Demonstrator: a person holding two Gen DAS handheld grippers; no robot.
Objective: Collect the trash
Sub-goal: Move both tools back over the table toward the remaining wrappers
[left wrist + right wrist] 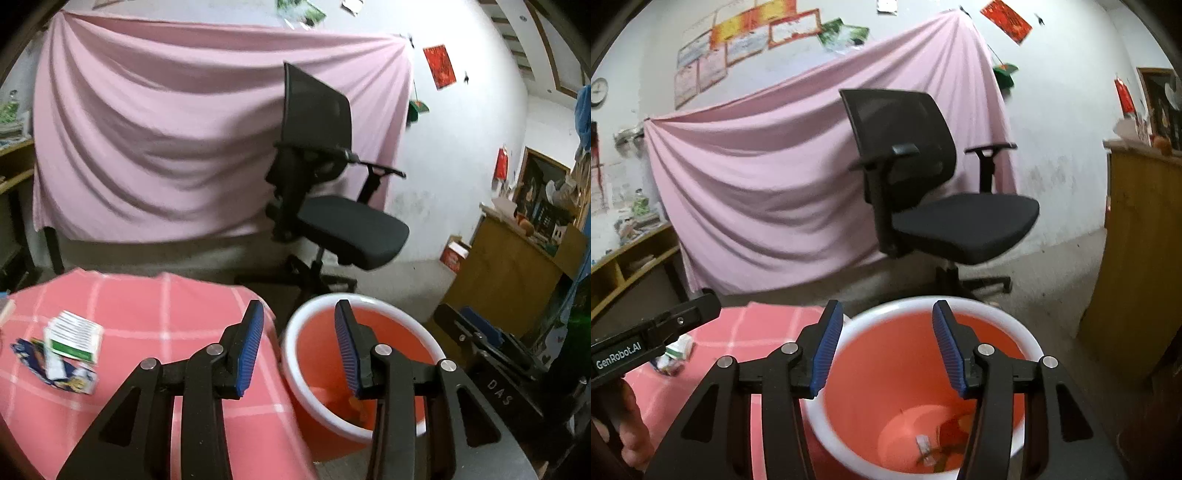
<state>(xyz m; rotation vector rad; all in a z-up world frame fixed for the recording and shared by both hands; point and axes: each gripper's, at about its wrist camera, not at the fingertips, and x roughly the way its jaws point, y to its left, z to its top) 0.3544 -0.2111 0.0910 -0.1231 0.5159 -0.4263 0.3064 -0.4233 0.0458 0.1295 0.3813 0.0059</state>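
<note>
Trash lay in two places. A loose heap of wrappers (62, 350) sat on the pink checked table (155, 325) at the lower left of the left wrist view: a white and green packet (75, 338) with lines of print too blurred to read, its long axis slanting from lower left to upper right, on top of blue and white crumpled pieces. How many pieces made up the heap could not be counted.

At the bottom of the red bucket (960, 306) with its white rim, low in the right wrist view, lay a small pale scrap (923, 448) and some red and yellow bits (955, 430).

Both grippers were spread with nothing between their blue pads. The right gripper (886, 345) hung over the bucket mouth. The left gripper (299, 345) straddled the table edge and the bucket rim; its side, seen at the left edge of the right wrist view, read "GenRobot.AI". One black office chair (938, 192) stood before a pink sheet (768, 177).
</note>
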